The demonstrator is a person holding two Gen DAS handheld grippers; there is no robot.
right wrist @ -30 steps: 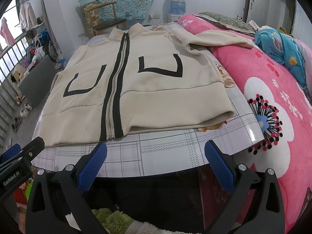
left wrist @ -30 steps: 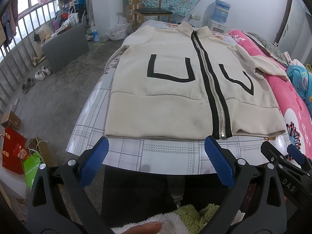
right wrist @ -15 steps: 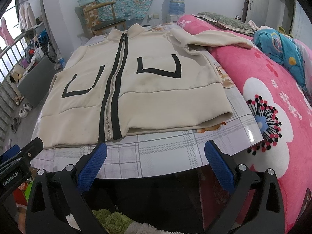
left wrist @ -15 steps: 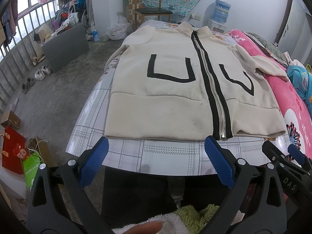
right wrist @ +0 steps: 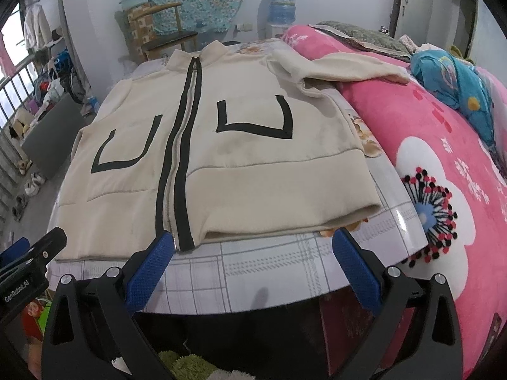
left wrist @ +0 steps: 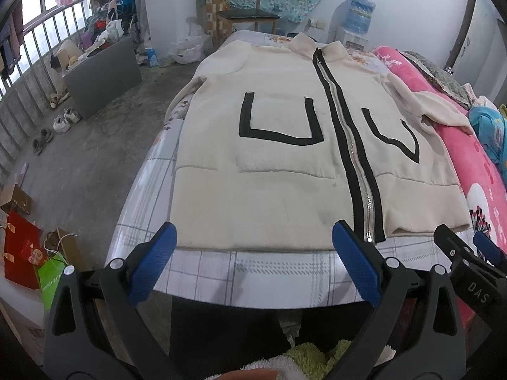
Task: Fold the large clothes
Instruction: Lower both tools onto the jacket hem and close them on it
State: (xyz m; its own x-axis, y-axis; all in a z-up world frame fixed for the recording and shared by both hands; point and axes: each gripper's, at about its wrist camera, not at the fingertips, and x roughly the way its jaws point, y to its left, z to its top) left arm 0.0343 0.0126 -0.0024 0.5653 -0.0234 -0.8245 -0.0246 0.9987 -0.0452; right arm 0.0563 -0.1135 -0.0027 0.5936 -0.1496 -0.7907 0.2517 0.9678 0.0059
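My left tongs (left wrist: 253, 247) and right tongs (right wrist: 252, 247) hang wide apart and empty at the near edge of the table (left wrist: 269, 272), their blue pads (left wrist: 152, 262) at the 6 o'clock end of a cream jacket (left wrist: 269, 190). The jacket lies flat and face up on the checked tablecloth, zipped shut, collar at 12 o'clock and hem toward me. A black-edged zip (left wrist: 358, 171) runs down its front between two black U-shaped pocket trims (left wrist: 279, 133). In the right view, one sleeve (right wrist: 342, 69) stretches toward 2 o'clock onto a pink blanket (right wrist: 443, 164) just beside the table; a blue cloth (right wrist: 456, 85) sits farther along it. A wooden chair (left wrist: 244, 15) and a water bottle (left wrist: 359, 12) stand at 12 o'clock by the wall. Shoes (left wrist: 65, 120) lie on the floor at 9 o'clock.
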